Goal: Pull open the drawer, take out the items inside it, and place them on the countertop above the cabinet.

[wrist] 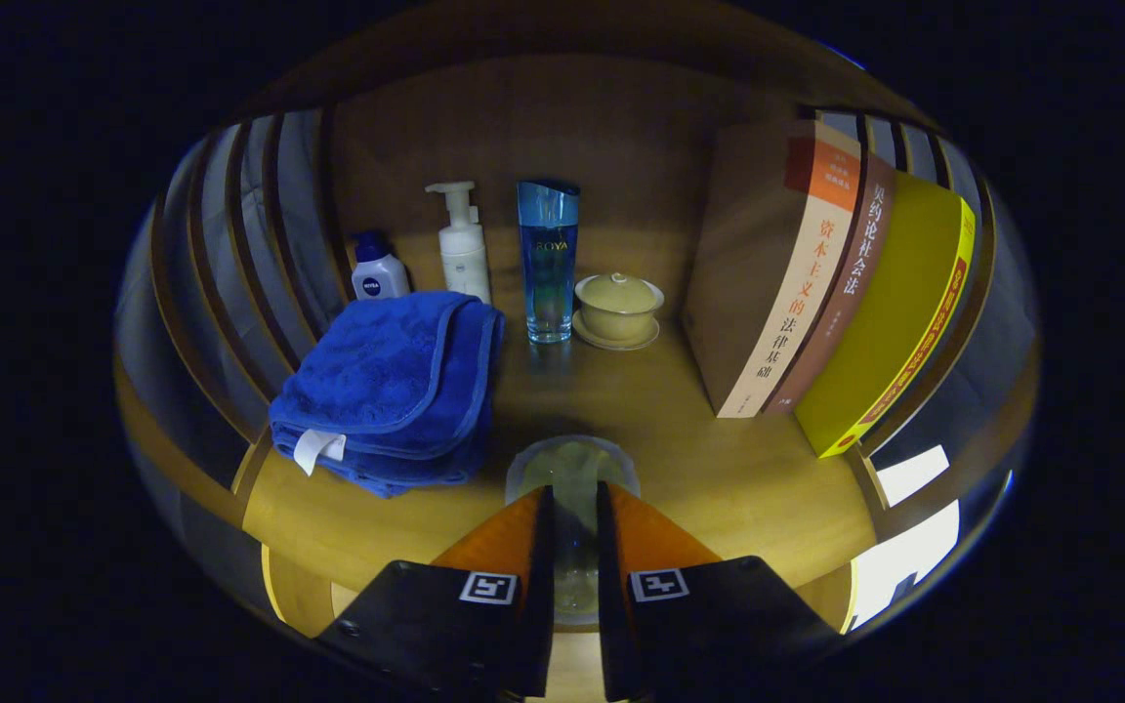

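1. the gripper (574,508) has its fingers drawn narrow around a clear glass cup (572,478), one finger on each side of it; both seem to press the wall, so i judge it held.
2. the clear glass cup looks see-through and empty, rim up, and it sits low over the wooden surface (719,478); whether its base touches the wood i cannot tell.
3. handling, as a judgement: glass is stiff, smooth and breakable, light when empty, so a grip across the wall below the rim suits it, set down gently and upright.
4. just ahead and to the left lies a folded blue towel (387,386), soft and limp, easy to pinch at a fold.
5. beyond the fingers stands a tall blue bottle (549,262), with a lidded ceramic bowl on a saucer (618,308) close to its right; the lid hides any contents.
6. further left at the back are a white pump bottle (463,249) and a small white bottle with a blue cap (379,268).
7. to the right, three books (816,283) lean together on their ends.
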Demonstrator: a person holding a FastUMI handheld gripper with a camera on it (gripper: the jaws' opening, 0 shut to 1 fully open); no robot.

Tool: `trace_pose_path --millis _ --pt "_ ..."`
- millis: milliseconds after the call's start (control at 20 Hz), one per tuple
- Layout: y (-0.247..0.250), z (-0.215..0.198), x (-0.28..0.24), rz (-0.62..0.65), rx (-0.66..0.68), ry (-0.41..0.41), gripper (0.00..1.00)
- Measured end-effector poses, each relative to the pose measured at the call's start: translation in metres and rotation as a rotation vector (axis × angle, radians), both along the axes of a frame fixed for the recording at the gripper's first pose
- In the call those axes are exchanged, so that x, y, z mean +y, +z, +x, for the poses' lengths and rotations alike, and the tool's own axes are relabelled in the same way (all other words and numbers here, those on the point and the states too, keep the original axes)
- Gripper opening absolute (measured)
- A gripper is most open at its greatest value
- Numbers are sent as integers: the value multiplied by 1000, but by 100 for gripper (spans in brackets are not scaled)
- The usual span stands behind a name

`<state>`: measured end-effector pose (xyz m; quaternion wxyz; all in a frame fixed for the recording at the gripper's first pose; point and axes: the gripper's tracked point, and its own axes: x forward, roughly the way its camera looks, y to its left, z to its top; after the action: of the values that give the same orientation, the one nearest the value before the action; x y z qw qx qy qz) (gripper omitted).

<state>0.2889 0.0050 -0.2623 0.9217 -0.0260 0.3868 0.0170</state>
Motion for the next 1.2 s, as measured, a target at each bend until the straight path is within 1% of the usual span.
trace_pose_path --millis 150,250,400,500,600,850,1050,1200 --pt "9 3 1 5 -34 2 33" --pt "16 1 3 6 -54 2 47" --pt "31 -1 8 24 -99 -6 81" --pt "44 -6 8 26 -137 -12 95" --pt "59 -13 5 12 -181 -14 98" --pt "96 -46 6 6 -302 -19 98" --pt "116 -92 7 -7 -371 -20 99" --pt "117 -133 11 -27 -406 -1 98"
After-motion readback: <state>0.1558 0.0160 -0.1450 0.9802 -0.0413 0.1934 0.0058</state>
